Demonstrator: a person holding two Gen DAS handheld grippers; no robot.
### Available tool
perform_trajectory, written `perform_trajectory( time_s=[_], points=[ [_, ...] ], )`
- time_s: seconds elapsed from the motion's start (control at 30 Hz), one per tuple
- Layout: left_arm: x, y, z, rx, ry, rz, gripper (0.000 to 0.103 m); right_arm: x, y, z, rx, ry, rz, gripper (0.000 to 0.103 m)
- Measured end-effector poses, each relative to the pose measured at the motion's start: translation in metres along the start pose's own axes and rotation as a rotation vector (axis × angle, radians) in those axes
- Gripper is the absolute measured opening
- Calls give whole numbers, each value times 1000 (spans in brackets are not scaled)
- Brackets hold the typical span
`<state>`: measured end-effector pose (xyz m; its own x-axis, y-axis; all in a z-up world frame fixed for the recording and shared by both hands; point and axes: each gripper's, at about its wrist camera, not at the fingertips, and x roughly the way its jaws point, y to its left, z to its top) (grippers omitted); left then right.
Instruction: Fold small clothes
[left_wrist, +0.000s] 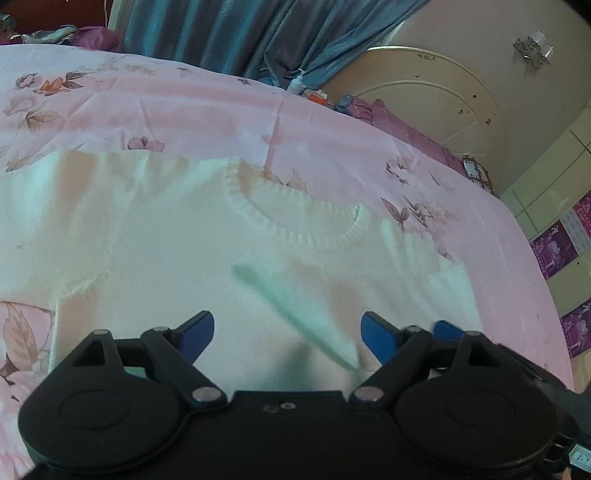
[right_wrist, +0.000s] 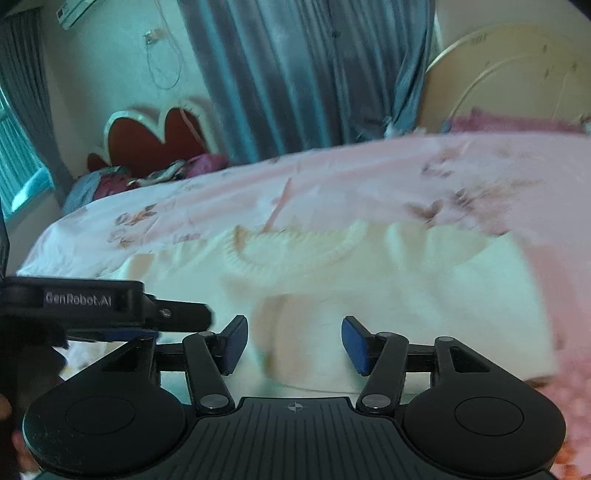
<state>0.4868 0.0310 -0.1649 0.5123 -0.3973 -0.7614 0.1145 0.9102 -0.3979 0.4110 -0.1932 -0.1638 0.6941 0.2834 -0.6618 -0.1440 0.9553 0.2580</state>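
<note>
A small white knit sweater (left_wrist: 177, 251) lies spread on the pink flowered bedspread (left_wrist: 184, 103), its ribbed round collar (left_wrist: 295, 225) toward the far side. A fold ridge runs diagonally across its chest. My left gripper (left_wrist: 288, 336) hovers over the sweater's lower part, open wide, with nothing pinched between the blue pads. In the right wrist view the same sweater (right_wrist: 424, 288) is blurred. My right gripper (right_wrist: 295, 345) stands open above it, pads apart and touching no cloth. The left gripper's body (right_wrist: 96, 299) shows at the left edge.
Blue curtains (left_wrist: 258, 33) hang behind the bed. A cream rounded headboard (left_wrist: 424, 96) stands at the back right with small bottles (left_wrist: 299, 85) beside it. A red heart-shaped cushion (right_wrist: 159, 136) and crumpled clothes (right_wrist: 147, 177) lie at the far left. The bed edge falls off at right.
</note>
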Motion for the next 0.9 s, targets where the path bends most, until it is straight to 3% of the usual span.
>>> perform_trajectory(
  time_s=[0.2, 0.33, 0.43, 0.5, 0.6, 0.77, 0.9],
  points=[
    [23, -9, -8, 17, 79, 4, 82, -20, -42, -21, 28, 20, -184, 56],
    [31, -4, -11, -35, 51, -3, 76, -24, -68, -37, 71, 64, -267, 56],
    [34, 1, -9, -65, 16, -8, 51, -21, -78, -46, 97, 87, -275, 56],
    [35, 6, -7, -90, 1, -22, 14, -20, -78, -47, 95, 81, -271, 56],
    [35, 13, -5, -129, -16, -51, 8, -19, -79, -47, 87, 76, -259, 56],
    [-3, 5, 19, -119, -171, -124, 8, -8, -79, -38, 106, 63, -257, 56],
    [-31, 11, 38, -114, -269, -125, 8, 2, -76, -29, 128, 46, -229, 55]
  ],
)
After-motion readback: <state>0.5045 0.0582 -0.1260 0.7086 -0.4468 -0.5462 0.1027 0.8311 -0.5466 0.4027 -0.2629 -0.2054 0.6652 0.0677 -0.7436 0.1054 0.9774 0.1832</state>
